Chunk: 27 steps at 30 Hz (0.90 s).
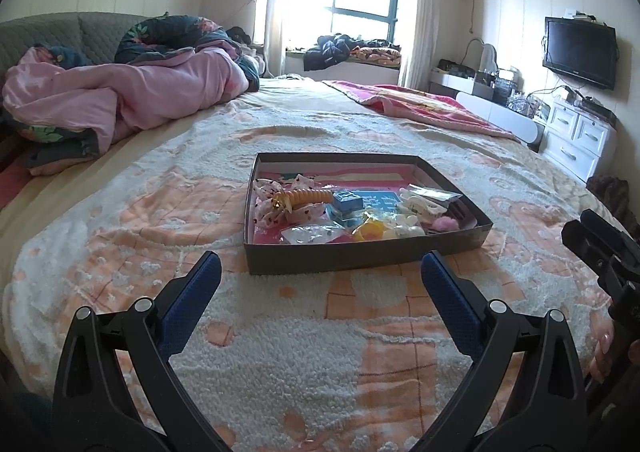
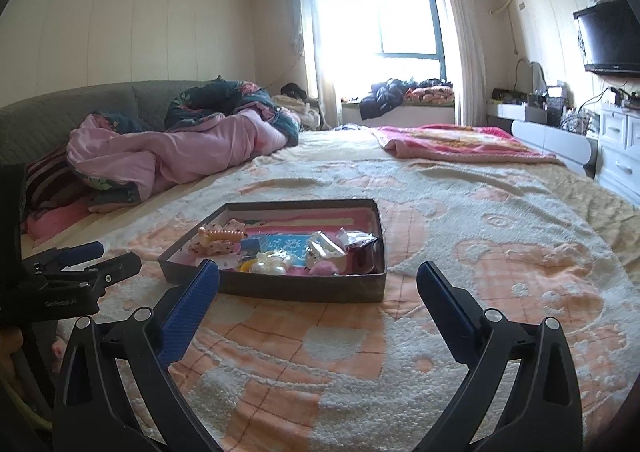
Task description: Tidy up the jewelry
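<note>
Two claws, both with jaws spread wide and empty, hang low over the bed (image 1: 320,352) just short of the box (image 1: 360,256). Box: shallow, dark cardboard, sits on the blanket at centre frame in the left wrist view, centre-left in the right wrist view. Inside, a jumble: orange spiral tie (image 1: 308,197) lying across a dotted bow (image 1: 276,208) at the box's left, its long axis running left-right; blue packets (image 1: 360,202) mid-box; white clips (image 1: 416,208) and a pink pompom (image 1: 447,224) toward the right; clear bags near the front wall. Left claw (image 1: 320,272) faces the box's near wall almost square on, box dead ahead and near. Right claw (image 2: 318,276) sees the box ahead and shifted left, its near-right corner between the fingers. Judgement: left claw is better lined up for the tie and bow; right claw is nearer the clips and pompom. Nothing yet gripped; sorting looks not begun. The tie would want a grip across its short width.
</note>
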Available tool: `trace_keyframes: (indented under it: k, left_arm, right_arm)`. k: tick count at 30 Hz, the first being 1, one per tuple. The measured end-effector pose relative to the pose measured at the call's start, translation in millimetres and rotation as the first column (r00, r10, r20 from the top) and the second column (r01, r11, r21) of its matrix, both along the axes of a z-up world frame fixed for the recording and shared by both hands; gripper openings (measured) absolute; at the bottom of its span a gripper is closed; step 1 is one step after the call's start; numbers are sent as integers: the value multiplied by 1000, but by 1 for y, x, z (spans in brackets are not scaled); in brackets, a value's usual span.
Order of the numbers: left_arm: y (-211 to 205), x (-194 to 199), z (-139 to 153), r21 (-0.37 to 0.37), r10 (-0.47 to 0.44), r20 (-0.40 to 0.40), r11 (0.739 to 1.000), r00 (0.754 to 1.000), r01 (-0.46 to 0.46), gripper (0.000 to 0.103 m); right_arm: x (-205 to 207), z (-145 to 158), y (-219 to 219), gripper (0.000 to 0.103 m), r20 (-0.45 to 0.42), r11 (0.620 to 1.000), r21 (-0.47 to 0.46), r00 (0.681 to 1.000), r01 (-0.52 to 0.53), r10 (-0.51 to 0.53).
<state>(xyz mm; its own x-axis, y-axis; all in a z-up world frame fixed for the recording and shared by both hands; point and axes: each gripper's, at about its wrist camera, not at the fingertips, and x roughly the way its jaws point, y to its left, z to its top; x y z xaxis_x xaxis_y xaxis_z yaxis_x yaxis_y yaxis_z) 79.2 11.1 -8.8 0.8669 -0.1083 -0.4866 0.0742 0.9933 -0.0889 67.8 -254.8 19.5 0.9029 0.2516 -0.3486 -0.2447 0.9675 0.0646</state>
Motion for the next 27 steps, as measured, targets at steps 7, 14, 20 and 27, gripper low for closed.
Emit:
trace_keyframes:
  k: [7, 14, 20, 27]
  left_arm:
    - [-2, -10, 3, 6, 0, 57, 1000, 998, 0, 92]
    - [-5, -14, 4, 9, -4, 108, 1000, 994, 3, 92]
    - [-9, -9, 0, 20, -6, 107, 1000, 994, 4, 92]
    - [-12, -5, -3, 18, -17, 97, 1000, 995, 15, 92]
  right_arm:
    - [-17, -1, -2, 96, 79, 1000, 1, 997, 24, -24]
    - [-18, -1, -5, 96, 122, 999, 17, 991, 48, -49]
    - [-10, -8, -4, 96, 103, 999, 13, 993, 48, -49]
    - [-5, -12, -2, 96, 91, 998, 8, 994, 54, -55]
